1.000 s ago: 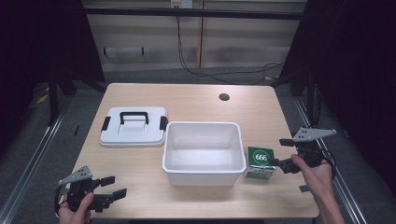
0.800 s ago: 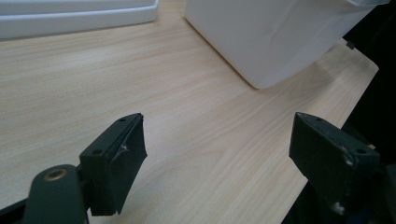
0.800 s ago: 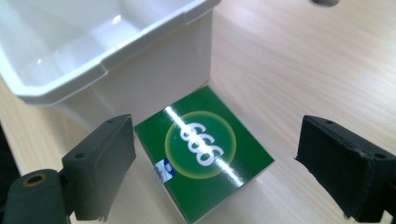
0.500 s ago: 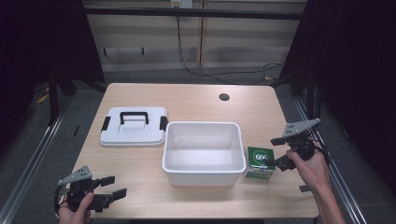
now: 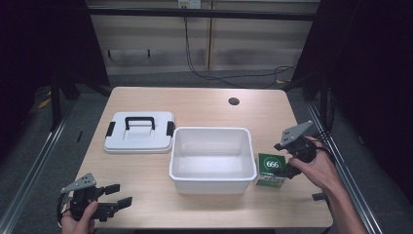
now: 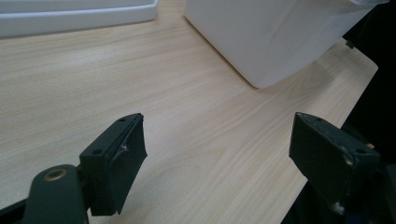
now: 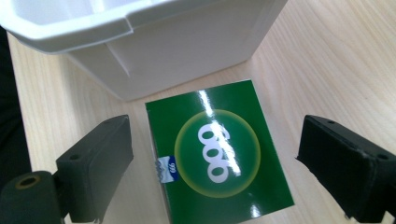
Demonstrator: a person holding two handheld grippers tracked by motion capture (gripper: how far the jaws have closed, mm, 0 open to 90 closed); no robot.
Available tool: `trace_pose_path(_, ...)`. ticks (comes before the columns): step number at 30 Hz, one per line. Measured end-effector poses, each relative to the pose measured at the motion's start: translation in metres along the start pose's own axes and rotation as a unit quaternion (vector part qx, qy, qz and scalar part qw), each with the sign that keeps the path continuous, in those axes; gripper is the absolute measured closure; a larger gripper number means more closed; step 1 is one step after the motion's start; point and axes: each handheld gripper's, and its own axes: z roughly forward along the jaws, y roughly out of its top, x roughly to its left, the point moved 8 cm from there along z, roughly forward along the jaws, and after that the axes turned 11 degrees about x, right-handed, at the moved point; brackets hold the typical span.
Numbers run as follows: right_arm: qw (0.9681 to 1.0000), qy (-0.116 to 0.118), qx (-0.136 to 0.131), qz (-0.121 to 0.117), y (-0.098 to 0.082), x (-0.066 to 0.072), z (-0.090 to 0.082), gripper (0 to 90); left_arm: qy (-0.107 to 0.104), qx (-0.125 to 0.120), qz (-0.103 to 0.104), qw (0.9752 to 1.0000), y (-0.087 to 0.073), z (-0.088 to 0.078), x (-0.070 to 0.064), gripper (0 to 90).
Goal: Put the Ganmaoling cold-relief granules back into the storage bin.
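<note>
Green box [image 7: 217, 156] (beside the white tub [image 7: 154, 51]) lies between the right tool's [image 7: 217, 163] spread jaws.

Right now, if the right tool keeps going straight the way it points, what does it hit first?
Most likely the green box: it lies straight ahead between the right tool's open jaws, with the white bin just beyond it. Depth is hard to judge.

Green box [image 5: 271, 169], white "666" in yellow-ringed circle; white tub [image 5: 213, 158]; white lid [image 5: 139, 131], black handle; black jaws.
</note>
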Motion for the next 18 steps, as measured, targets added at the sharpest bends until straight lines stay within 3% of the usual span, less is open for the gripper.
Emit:
trace_pose_path(2,0.9998,0.006,0.011,-0.015,0.001,0.000,0.001,9.3,0.000,0.000,0.000,1.0000,0.000,0.000,0.000,18.6)
trace_pose_path(12,0.9978,0.023,0.057,-0.026,0.006,0.001,0.009,9.3,0.002,-0.002,0.000,1.0000,0.000,-0.001,0.001,18.6)
trace_pose_path(15,0.9936,0.027,0.102,-0.041,0.003,0.003,0.015,9.3,0.002,-0.002,0.001,1.0000,0.000,-0.001,0.001,18.6)
trace_pose_path(18,0.9923,0.030,0.109,-0.051,0.004,0.003,0.019,9.3,0.001,-0.002,-0.001,1.0000,0.000,0.000,0.000,18.6)
